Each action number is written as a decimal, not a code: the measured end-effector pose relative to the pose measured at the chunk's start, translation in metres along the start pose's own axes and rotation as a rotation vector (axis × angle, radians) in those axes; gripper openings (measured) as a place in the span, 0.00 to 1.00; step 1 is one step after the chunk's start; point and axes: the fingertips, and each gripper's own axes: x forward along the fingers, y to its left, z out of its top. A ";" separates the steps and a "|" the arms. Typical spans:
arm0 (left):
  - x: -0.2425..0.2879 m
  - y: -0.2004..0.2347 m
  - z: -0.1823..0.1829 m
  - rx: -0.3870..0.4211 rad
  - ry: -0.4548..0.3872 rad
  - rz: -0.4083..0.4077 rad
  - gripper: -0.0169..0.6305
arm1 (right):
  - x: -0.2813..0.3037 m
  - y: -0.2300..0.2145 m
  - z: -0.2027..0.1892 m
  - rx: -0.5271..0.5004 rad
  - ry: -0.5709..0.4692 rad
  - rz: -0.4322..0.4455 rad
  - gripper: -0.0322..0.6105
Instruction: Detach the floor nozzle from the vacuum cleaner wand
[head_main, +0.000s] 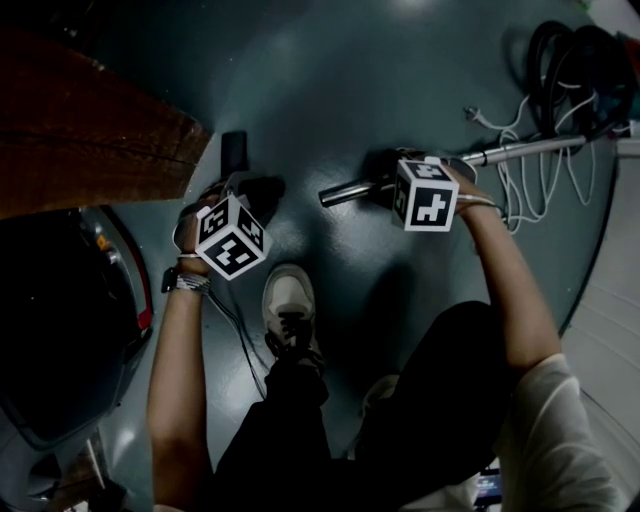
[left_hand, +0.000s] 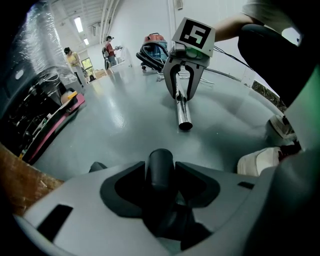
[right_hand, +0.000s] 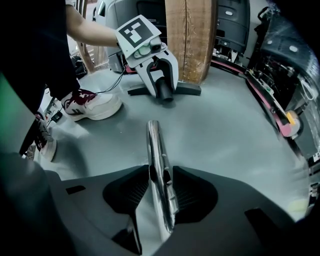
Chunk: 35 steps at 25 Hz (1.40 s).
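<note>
L gripper (left_hand: 161, 176) pinches nozzle neck (left_hand: 161, 160), R gripper (right_hand: 161, 176) wand (right_hand: 154, 142); jaws tube-wide.

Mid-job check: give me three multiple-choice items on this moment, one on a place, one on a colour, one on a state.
1. Where is the floor nozzle? A. on the floor by the wooden post B. on a table C. in a box
2. The wand's colour? A. red B. shiny silver C. yellow
3. Wand and nozzle are? A. joined B. apart C. taped together
Answers: A, it lies at the post's foot; B, it gleams like chrome in the right tool; B, floor shows between the wand's open end and the neck in the left tool.
</note>
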 end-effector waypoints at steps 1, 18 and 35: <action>0.000 0.000 0.001 -0.012 -0.008 -0.001 0.33 | 0.000 0.000 -0.001 0.002 0.000 0.001 0.30; -0.022 0.009 0.026 -0.106 -0.164 -0.010 0.36 | -0.025 -0.016 0.014 0.103 -0.119 -0.114 0.31; -0.085 0.063 0.084 -0.262 -0.457 0.265 0.03 | -0.089 -0.051 0.050 0.208 -0.316 -0.388 0.12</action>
